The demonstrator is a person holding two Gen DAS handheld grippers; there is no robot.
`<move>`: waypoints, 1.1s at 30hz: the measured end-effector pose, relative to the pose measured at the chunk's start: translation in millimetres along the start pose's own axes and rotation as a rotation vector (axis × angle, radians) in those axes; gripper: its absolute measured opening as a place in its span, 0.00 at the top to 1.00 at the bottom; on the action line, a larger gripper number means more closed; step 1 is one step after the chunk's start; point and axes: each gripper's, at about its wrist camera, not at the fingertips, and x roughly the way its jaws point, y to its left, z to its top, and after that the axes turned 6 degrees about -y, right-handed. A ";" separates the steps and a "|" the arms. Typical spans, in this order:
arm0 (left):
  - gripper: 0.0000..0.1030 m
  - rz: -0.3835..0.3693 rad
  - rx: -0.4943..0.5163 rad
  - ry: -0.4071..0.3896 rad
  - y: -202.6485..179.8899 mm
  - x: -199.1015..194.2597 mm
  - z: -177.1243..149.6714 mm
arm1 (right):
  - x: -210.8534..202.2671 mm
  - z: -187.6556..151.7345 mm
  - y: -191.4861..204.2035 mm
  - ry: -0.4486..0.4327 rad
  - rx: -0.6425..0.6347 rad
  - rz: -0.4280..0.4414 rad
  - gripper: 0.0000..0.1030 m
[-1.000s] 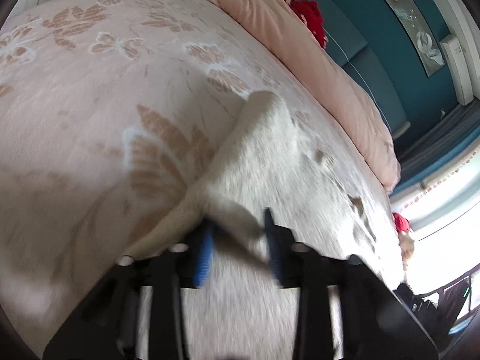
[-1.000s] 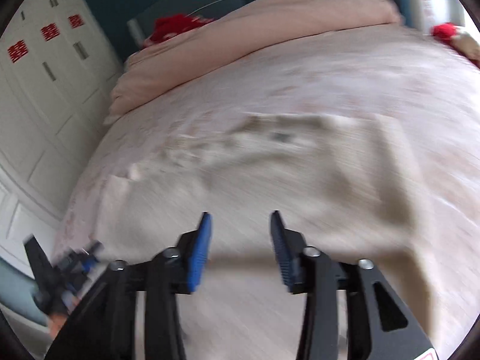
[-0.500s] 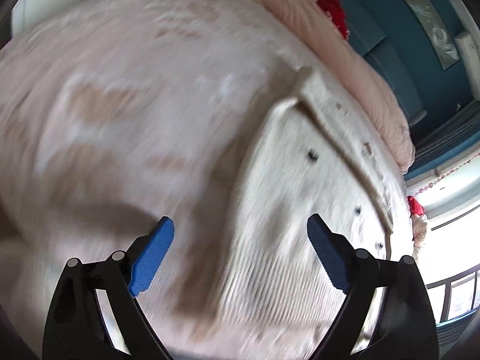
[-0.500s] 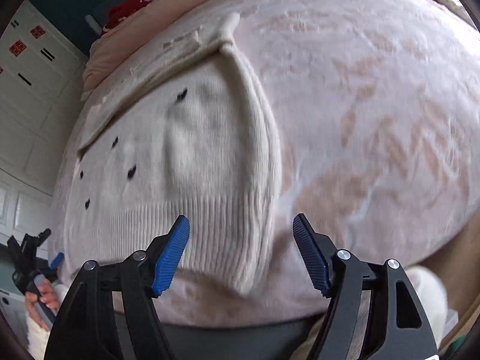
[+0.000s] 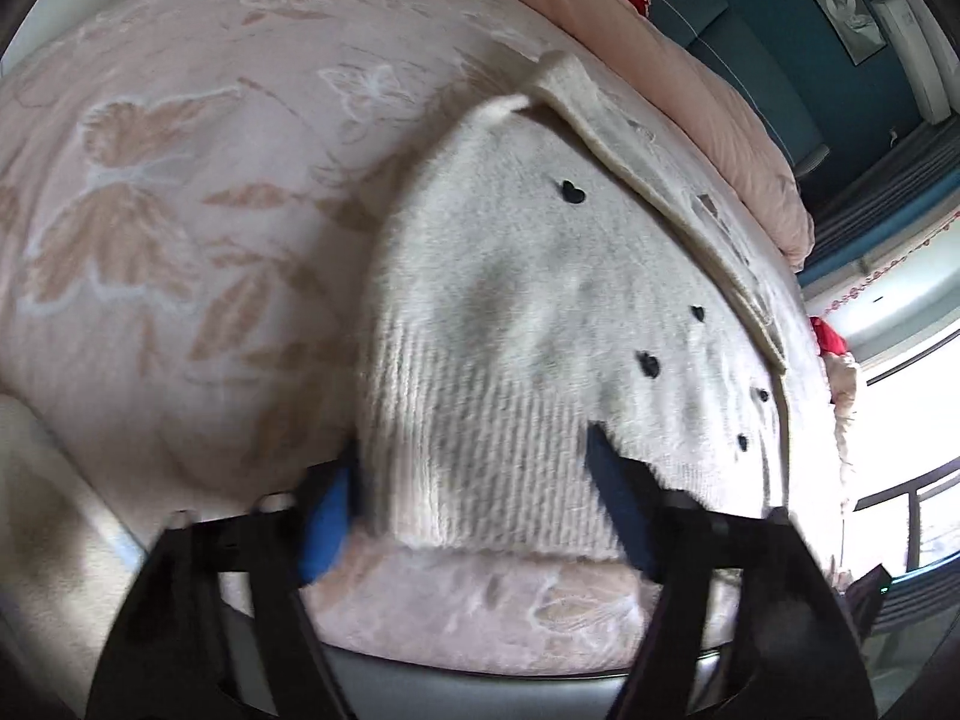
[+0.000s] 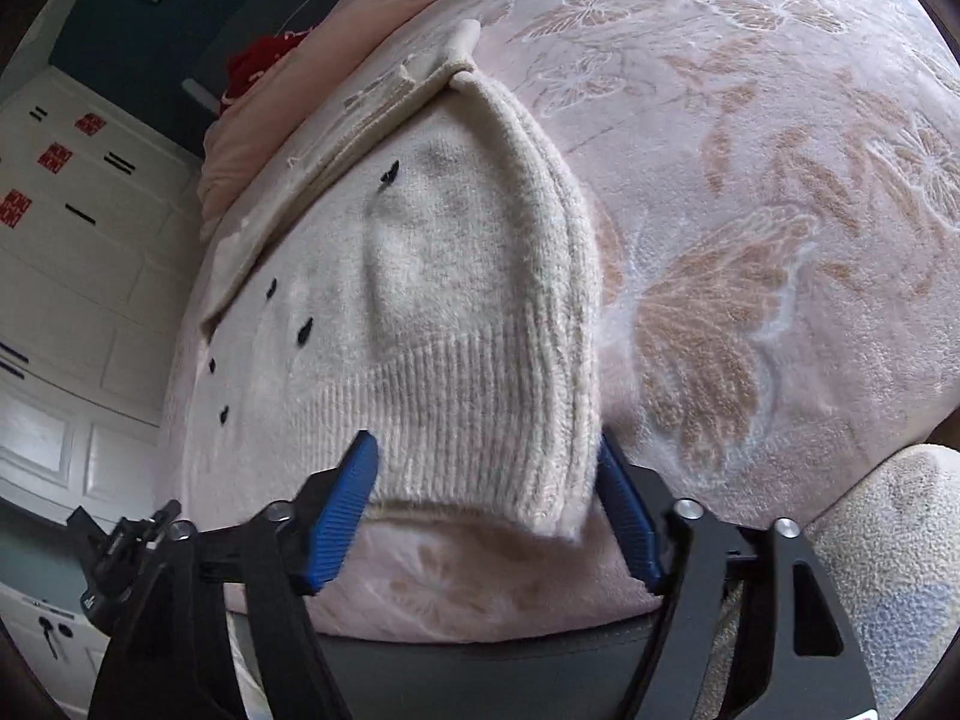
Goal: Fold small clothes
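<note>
Both closing grippers, left gripper and right gripper, straddle the sweater's ribbed hem; pad contact is blurred, unclear.

Bed: covered by pink plush blanket, raised butterfly and leaf pattern. Cream knit sweater lies flat on blanket, small black heart marks on front, ribbed hem at near bed edge, sleeves folded inward. Peach duvet bunched along far side of bed.
</note>
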 end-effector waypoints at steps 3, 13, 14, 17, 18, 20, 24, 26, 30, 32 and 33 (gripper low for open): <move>0.82 -0.009 -0.038 0.036 -1.7 5.6 3.0 | 4.5 4.5 -2.8 0.026 0.036 0.049 0.89; 0.93 -0.012 0.024 -0.042 -17.8 -60.9 16.3 | -53.3 24.9 30.9 -0.049 -0.097 0.119 0.94; 0.93 -0.012 0.044 -0.043 -20.4 -67.9 16.1 | -61.2 27.2 37.8 -0.048 -0.140 0.117 0.94; 0.94 0.001 0.137 -0.025 -30.3 -91.3 10.8 | -84.4 29.3 54.6 -0.032 -0.288 0.083 0.94; 0.94 0.006 0.154 -0.013 -31.6 -97.3 8.5 | -91.8 26.8 56.9 -0.016 -0.327 0.074 0.94; 0.94 0.018 0.202 0.025 -33.4 -112.8 -0.8 | -103.1 19.3 56.3 0.019 -0.378 0.056 0.94; 0.94 0.048 0.321 0.108 -36.6 -149.4 -34.4 | -125.4 -23.8 39.5 0.173 -0.466 0.020 0.94; 0.94 0.055 0.356 0.146 -34.2 -171.6 -56.7 | -136.7 -53.5 30.5 0.259 -0.494 0.021 0.94; 0.94 0.057 0.335 0.211 -20.0 -213.1 -98.3 | -174.6 -101.7 17.5 0.379 -0.507 0.056 0.94; 0.94 0.042 0.279 0.230 -14.7 -232.7 -111.3 | -194.1 -111.5 12.9 0.387 -0.475 0.091 0.94; 0.94 0.038 0.274 0.222 -16.1 -239.1 -112.1 | -200.0 -111.7 13.4 0.381 -0.470 0.101 0.94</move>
